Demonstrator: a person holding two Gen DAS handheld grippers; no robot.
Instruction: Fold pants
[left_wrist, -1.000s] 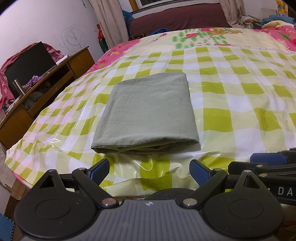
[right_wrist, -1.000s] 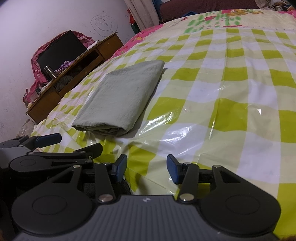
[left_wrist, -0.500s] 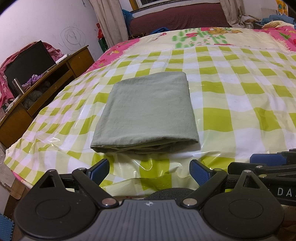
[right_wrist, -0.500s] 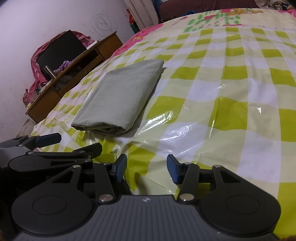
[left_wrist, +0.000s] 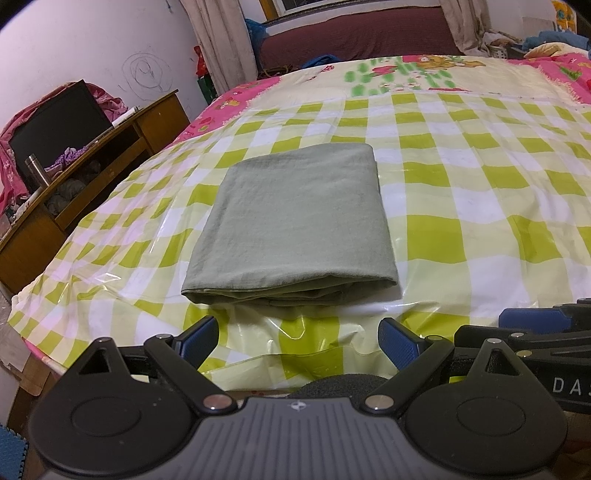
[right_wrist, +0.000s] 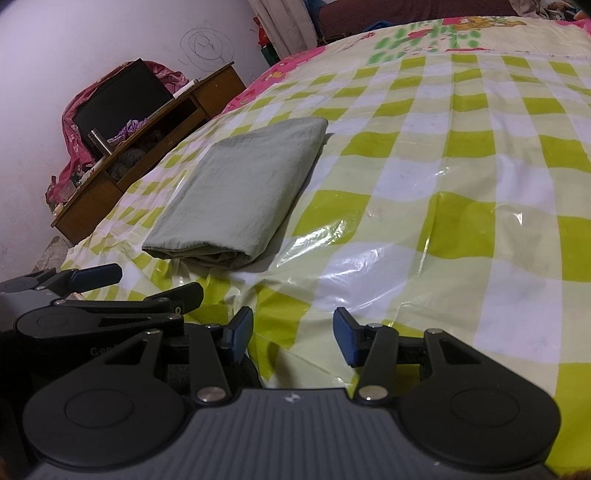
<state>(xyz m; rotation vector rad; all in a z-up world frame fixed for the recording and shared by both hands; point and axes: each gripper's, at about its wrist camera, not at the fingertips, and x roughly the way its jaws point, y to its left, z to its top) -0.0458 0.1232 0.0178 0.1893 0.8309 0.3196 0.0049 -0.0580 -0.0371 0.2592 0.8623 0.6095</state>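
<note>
A bed (left_wrist: 480, 206) fills both views, covered by a glossy plastic sheet (right_wrist: 424, 229) checked in lime green and white, with a pink cartoon-print bedspread (left_wrist: 236, 96) showing along its far and left edges. Past the left edge stands a wooden desk (left_wrist: 122, 147) against a white wall (left_wrist: 74, 44) marked with a scribbled spiral; curtains (left_wrist: 221, 40) hang beyond the far left corner. The pants (left_wrist: 295, 221), sage green, lie folded into 1 flat rectangle near the bed's near edge, closer to the left side, with open checked sheet to their right. Their long axis runs from the near edge toward the far edge; layered folds face the near edge. The left gripper (left_wrist: 298, 341) and right gripper (right_wrist: 293, 338) hover over the near edge, both with jaws apart and empty, clear of the pants.
</note>
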